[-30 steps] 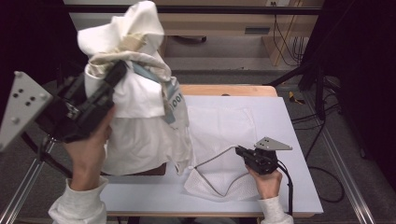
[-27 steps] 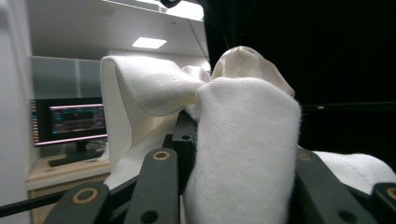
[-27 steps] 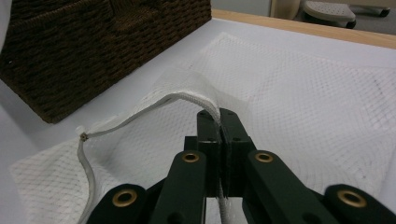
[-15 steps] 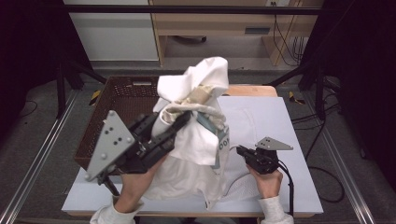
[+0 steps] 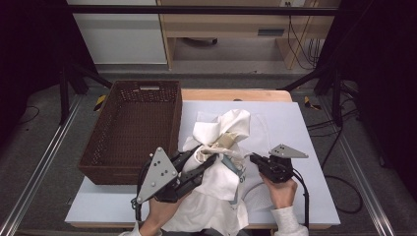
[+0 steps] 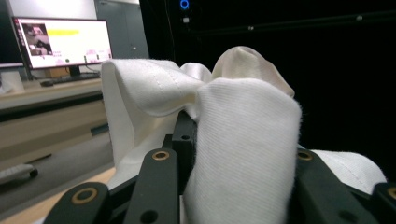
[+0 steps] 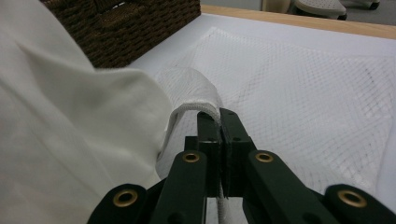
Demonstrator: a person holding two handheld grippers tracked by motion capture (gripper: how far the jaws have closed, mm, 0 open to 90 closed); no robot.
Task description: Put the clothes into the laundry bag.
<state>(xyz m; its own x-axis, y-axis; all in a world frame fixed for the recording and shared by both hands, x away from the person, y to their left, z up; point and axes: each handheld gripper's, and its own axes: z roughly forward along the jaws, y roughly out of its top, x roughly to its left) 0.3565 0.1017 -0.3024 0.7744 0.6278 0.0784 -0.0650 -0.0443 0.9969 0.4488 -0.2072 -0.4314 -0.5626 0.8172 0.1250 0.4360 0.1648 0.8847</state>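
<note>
My left gripper (image 5: 205, 161) is shut on a bunched white garment (image 5: 222, 140), which it holds low over the white table, next to the basket. In the left gripper view the garment (image 6: 243, 140) drapes over and between the black jaws of the left gripper (image 6: 233, 158). My right gripper (image 5: 253, 159) rests on the table just right of the garment. In the right gripper view the right gripper (image 7: 217, 122) is shut on the corded rim of a white mesh bag (image 7: 299, 93), which lies flat beyond it. The garment (image 7: 70, 140) hangs close on its left.
A brown wicker basket (image 5: 133, 128) stands on the left half of the table (image 5: 314, 147); its corner (image 7: 140, 23) shows in the right gripper view. A wooden strip runs along the table's far edge. A lit monitor (image 6: 60, 42) stands on a desk behind.
My left hand has come down from high at the left toward the middle, bringing the garment down beside the right gripper. The right gripper has stayed put.
</note>
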